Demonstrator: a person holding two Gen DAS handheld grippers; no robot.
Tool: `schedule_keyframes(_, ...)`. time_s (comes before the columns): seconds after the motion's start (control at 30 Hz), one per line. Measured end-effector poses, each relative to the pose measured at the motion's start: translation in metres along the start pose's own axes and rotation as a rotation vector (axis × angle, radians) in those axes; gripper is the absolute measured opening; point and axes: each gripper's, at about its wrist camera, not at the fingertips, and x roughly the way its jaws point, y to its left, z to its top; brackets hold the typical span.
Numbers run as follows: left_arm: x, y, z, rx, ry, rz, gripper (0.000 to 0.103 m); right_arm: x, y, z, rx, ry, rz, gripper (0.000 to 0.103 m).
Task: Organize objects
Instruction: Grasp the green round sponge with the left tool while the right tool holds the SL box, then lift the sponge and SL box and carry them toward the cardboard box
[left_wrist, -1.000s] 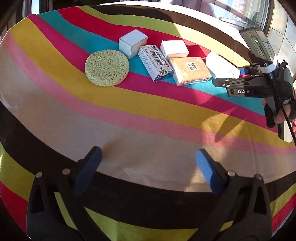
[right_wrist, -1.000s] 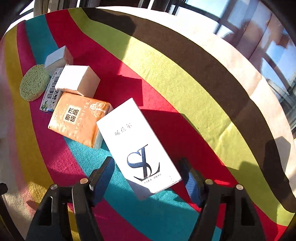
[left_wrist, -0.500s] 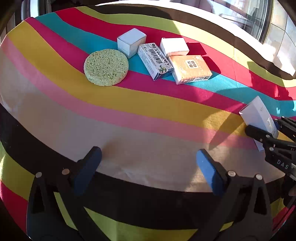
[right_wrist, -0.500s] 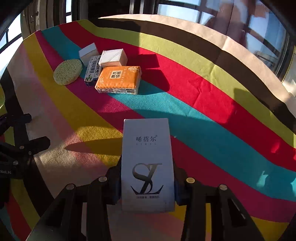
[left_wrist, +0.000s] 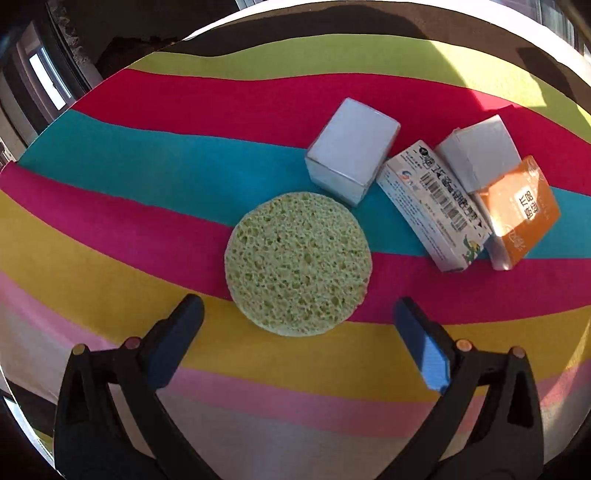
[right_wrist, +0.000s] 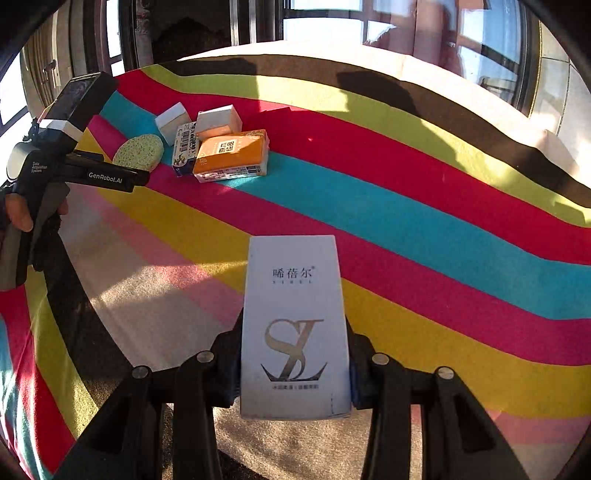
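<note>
Green sponge (left_wrist: 297, 263) — two white boxes (left_wrist: 351, 149), barcode carton (left_wrist: 433, 205) just beside.

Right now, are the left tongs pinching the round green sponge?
No, the left tongs stand open, and the green sponge lies flat ahead of them.

We hold one gripper in each hand. Our right gripper (right_wrist: 294, 363) points forward and down, and its two fingers squeeze a white box (right_wrist: 294, 325) from both sides. Our left gripper (left_wrist: 297, 341) points down too, with its blue pads (left_wrist: 424, 350) spread wide apart and nothing between them. Our left hand (right_wrist: 26, 210) wraps around its handle.
</note>
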Motion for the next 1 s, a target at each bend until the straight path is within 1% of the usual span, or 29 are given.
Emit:
schedule_keyframes(0.03,0.005,0.001,0.004,0.009,0.002,0.000,0.103,0.000,-0.002,0.000,0.009,0.000,-0.003,0.043)
schedule_keyframes(0.1,0.010,0.005,0.012,0.000,-0.005,-0.025,0.103,0.000,-0.004,0.000,0.023,0.000,-0.005,0.043)
schedule_keyframes(0.17,0.012,0.011,0.014,-0.036,0.001,-0.046,0.103,0.000,-0.004,0.000,0.026,0.000,-0.007,0.043)
schedule_keyframes(0.2,0.009,0.013,0.011,-0.062,-0.010,-0.057,0.098,0.000,-0.004,0.000,0.027,0.000,-0.007,0.043)
schedule_keyframes(0.23,0.004,0.014,0.006,-0.083,-0.029,-0.083,0.083,0.000,-0.005,0.000,0.028,0.000,-0.006,0.043)
schedule_keyframes(0.3,-0.007,0.011,-0.007,-0.102,-0.042,-0.124,0.083,0.000,-0.005,0.000,0.031,0.000,-0.004,0.043)
schedule_keyframes(0.4,-0.034,0.002,-0.041,-0.112,-0.068,-0.187,0.083,0.001,-0.006,0.000,0.035,-0.001,-0.003,0.043)
schedule_keyframes(0.5,-0.062,-0.009,-0.077,-0.104,-0.067,-0.217,0.083,0.000,-0.007,0.000,0.041,-0.001,0.003,0.043)
schedule_keyframes(0.63,-0.090,-0.017,-0.113,-0.096,-0.087,-0.226,0.083,0.000,-0.007,-0.001,0.044,-0.001,0.003,0.043)
schedule_keyframes(0.77,-0.106,-0.025,-0.129,-0.128,-0.094,-0.252,0.083,0.000,-0.008,-0.001,0.041,-0.001,0.002,0.043)
schedule_keyframes(0.8,-0.105,-0.028,-0.126,-0.144,-0.090,-0.257,0.083,0.000,-0.008,-0.001,0.041,-0.001,0.001,0.043)
schedule_keyframes(0.9,-0.105,-0.024,-0.134,-0.180,-0.080,-0.268,0.083,0.000,-0.009,-0.001,0.040,-0.001,-0.001,0.043)
schedule_keyframes(0.97,-0.110,-0.020,-0.142,-0.193,-0.081,-0.263,0.083,0.001,-0.010,0.000,0.041,-0.001,-0.003,0.043)
schedule_keyframes(1.0,-0.101,-0.020,-0.141,-0.203,-0.081,-0.269,0.083,0.000,-0.011,0.000,0.044,-0.001,-0.005,0.043)
